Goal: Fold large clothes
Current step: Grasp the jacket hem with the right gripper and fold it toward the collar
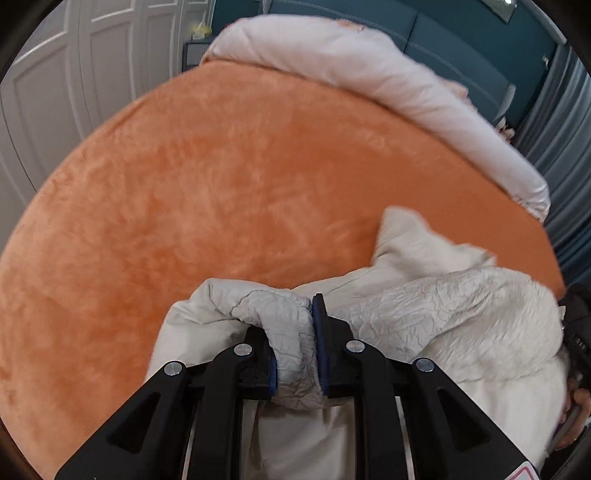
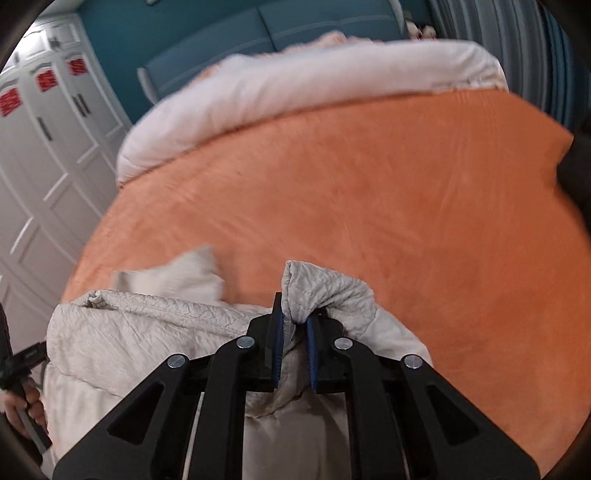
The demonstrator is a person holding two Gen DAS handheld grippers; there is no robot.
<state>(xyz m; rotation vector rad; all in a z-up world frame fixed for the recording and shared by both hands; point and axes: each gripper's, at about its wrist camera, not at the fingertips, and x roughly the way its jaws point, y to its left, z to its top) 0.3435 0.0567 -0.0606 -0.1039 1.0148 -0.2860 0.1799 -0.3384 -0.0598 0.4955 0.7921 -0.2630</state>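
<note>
A cream crinkled padded jacket [image 1: 443,314] hangs bunched at the near edge of an orange bed cover [image 1: 221,184]. My left gripper [image 1: 295,317] is shut on a thick fold of the jacket, which fills the gap between the blue pads. In the right wrist view my right gripper [image 2: 293,314] is shut on another bunched edge of the same jacket [image 2: 147,332], which sticks up past the fingertips. The jacket sags between the two grippers. Its lower part is hidden under the grippers.
The orange bed cover [image 2: 406,203] spreads ahead. A pale folded duvet [image 1: 369,74] [image 2: 295,85] lies along its far edge, against a teal headboard [image 2: 258,26]. White wardrobe doors [image 2: 44,147] stand to the left, grey curtains [image 1: 561,129] to the right.
</note>
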